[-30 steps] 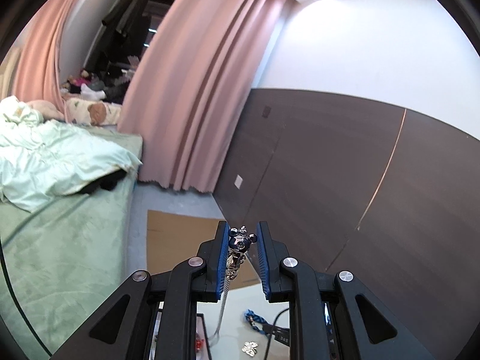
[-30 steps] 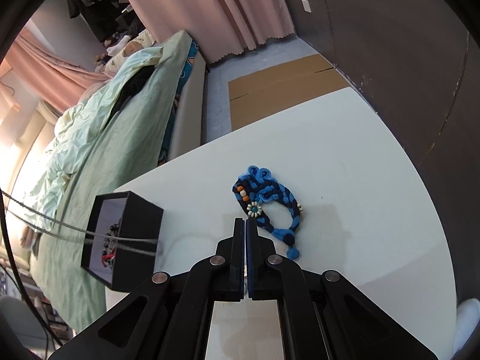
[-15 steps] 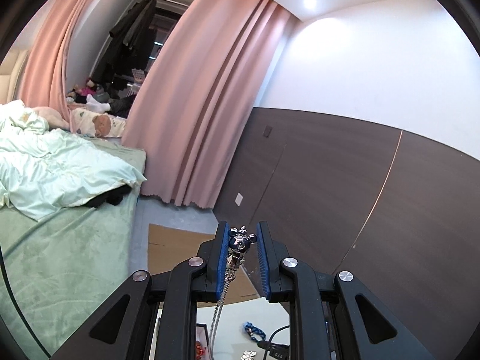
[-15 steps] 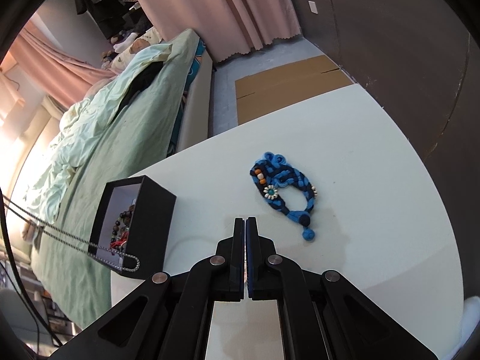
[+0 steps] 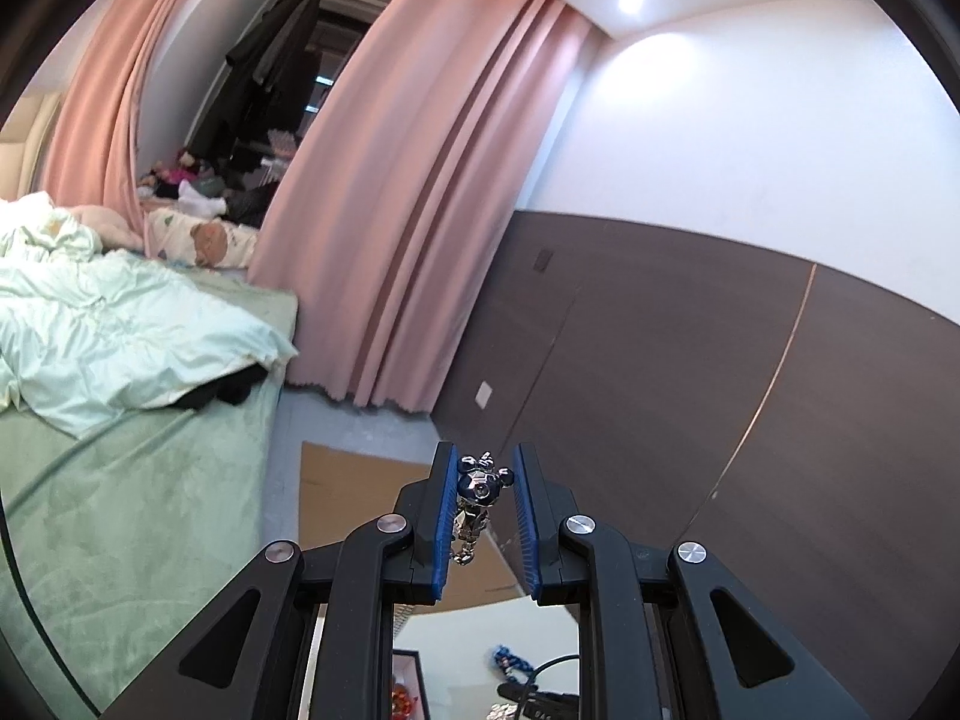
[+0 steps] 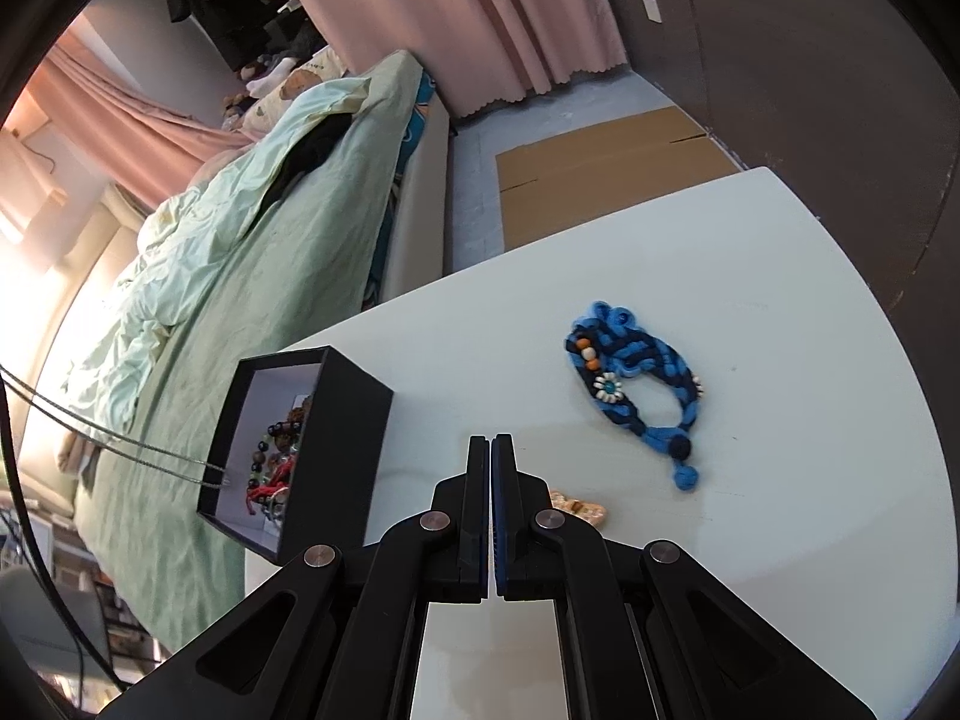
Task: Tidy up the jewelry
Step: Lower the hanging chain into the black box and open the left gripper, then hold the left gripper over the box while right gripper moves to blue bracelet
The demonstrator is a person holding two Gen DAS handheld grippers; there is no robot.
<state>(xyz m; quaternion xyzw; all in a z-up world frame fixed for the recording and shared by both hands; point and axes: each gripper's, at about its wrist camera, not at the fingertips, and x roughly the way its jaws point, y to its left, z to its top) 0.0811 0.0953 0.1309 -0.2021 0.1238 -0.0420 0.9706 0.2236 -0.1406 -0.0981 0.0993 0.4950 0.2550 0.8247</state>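
- Your left gripper (image 5: 483, 516) is gripping the silver charm (image 5: 478, 483); its chain (image 6: 129, 450) is dangling into the black box (image 6: 336, 450).
- Your right gripper (image 6: 492, 504) is sitting clenched, empty, half hiding what is possibly a hair clip (image 6: 579, 507).

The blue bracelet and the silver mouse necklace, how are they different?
The blue bracelet is braided cord with beads; the silver mouse necklace is shiny metal with a thin chain. The blue bracelet lies flat on the white table, touched by nothing; the silver mouse necklace is up in the air, pinched in the left gripper. Both are jewelry outside the black box.
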